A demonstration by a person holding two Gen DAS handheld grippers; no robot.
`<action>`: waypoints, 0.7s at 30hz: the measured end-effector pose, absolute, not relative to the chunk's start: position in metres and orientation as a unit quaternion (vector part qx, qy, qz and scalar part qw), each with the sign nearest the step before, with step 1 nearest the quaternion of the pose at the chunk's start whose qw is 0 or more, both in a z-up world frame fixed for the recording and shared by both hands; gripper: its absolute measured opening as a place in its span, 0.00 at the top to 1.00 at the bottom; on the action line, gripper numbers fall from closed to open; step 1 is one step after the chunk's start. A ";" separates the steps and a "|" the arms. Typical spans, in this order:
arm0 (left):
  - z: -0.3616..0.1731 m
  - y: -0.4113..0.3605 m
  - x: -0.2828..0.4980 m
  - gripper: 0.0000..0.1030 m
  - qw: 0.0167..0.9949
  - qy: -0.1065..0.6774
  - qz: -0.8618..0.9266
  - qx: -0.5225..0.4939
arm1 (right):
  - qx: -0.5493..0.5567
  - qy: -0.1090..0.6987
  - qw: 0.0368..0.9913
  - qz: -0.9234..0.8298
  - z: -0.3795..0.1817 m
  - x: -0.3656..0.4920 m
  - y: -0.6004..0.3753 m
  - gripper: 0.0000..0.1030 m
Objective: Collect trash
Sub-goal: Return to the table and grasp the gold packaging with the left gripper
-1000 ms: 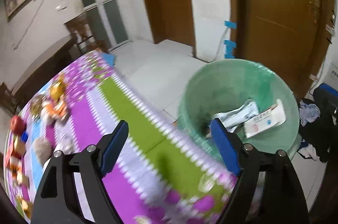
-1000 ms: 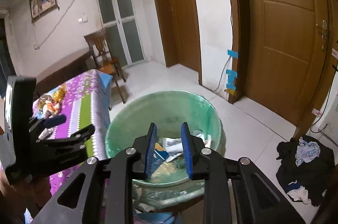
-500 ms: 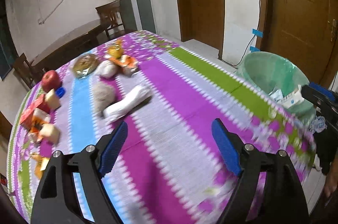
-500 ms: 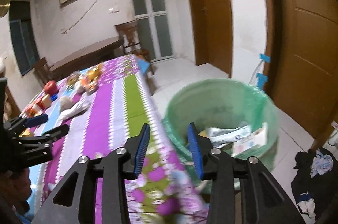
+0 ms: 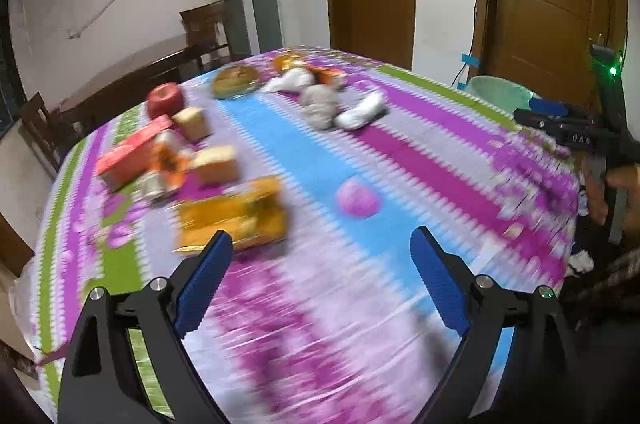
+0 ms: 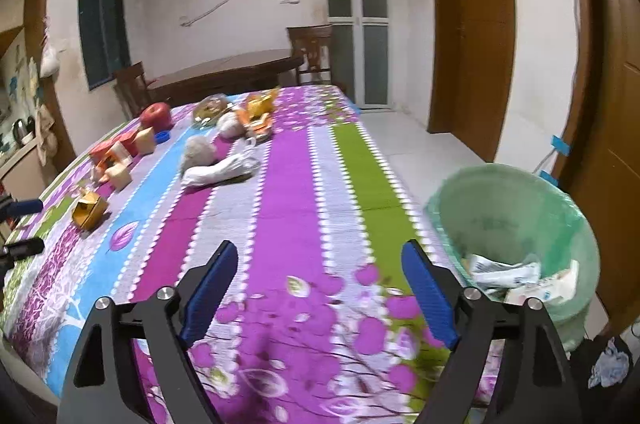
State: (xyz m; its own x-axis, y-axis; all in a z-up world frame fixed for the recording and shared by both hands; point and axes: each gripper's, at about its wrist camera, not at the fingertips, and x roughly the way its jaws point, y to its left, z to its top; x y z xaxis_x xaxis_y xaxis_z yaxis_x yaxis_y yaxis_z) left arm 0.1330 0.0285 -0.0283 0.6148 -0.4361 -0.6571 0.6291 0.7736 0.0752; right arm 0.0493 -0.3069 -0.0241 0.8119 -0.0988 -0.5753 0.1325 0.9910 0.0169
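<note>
The left gripper [image 5: 320, 272] is hovering over the bench [image 5: 420, 152], which is wearing a striped purple, blue and green flowered cloth; its jaws are standing wide with nothing between them, having just been opening a little further. The left wrist view is blurring. At the left of that view a red apple [image 5: 166, 99], a red carton [image 5: 134, 152] and 2 tan cubes [image 5: 214, 164] are lying close together. Just ahead of the left blue pad [image 5: 202, 288] a flattened yellow-orange carton [image 5: 236, 218] is resting on the cloth. Further back, near the middle, a grey crumpled wad [image 5: 320, 104] and a white crumpled wrapper [image 5: 362, 112] are lying just beside each other.

The right gripper [image 6: 320, 288] is hanging over the near edge of the bench, its jaws spread wide and holding nothing, having just been opening. In its view the same white wrapper [image 6: 224, 170] is lying well ahead and to the left. At the right, off the bench edge, a round green plastic bin [image 6: 516, 208] lined with a green bag is standing on the tiled floor [image 6: 424, 148], with white paper trash [image 6: 516, 278] lying inside it. A dark heap of clothes [image 6: 608, 364] is lying beside the bin.
</note>
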 end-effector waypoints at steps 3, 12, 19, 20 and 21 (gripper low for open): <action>-0.031 0.055 0.148 0.14 0.873 0.316 -0.319 0.191 | 0.024 0.310 0.949 -0.043 -0.028 0.058 -0.294 0.15; -0.052 0.059 0.201 0.13 0.802 0.313 -0.384 0.334 | 0.028 0.334 0.942 -0.025 -0.036 0.073 -0.274 0.12; -0.062 0.043 0.216 0.13 0.774 0.277 -0.421 0.384 | 0.026 0.348 0.937 -0.024 -0.039 0.080 -0.269 0.12; -0.062 0.041 0.217 0.13 0.772 0.274 -0.425 0.385 | 0.025 0.350 0.936 -0.024 -0.040 0.082 -0.267 0.12; -0.063 0.040 0.219 0.13 0.769 0.271 -0.430 0.388 | 0.025 0.353 0.935 -0.024 -0.041 0.083 -0.267 0.12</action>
State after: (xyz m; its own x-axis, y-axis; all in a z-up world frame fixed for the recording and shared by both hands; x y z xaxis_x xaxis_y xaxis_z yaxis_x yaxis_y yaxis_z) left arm 0.2187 0.0395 -0.0633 0.4832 -0.4500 -0.7510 0.8715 0.3289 0.3637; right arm 0.0830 -0.2665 -0.0406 0.7497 -0.0274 -0.6612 0.0626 0.9976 0.0296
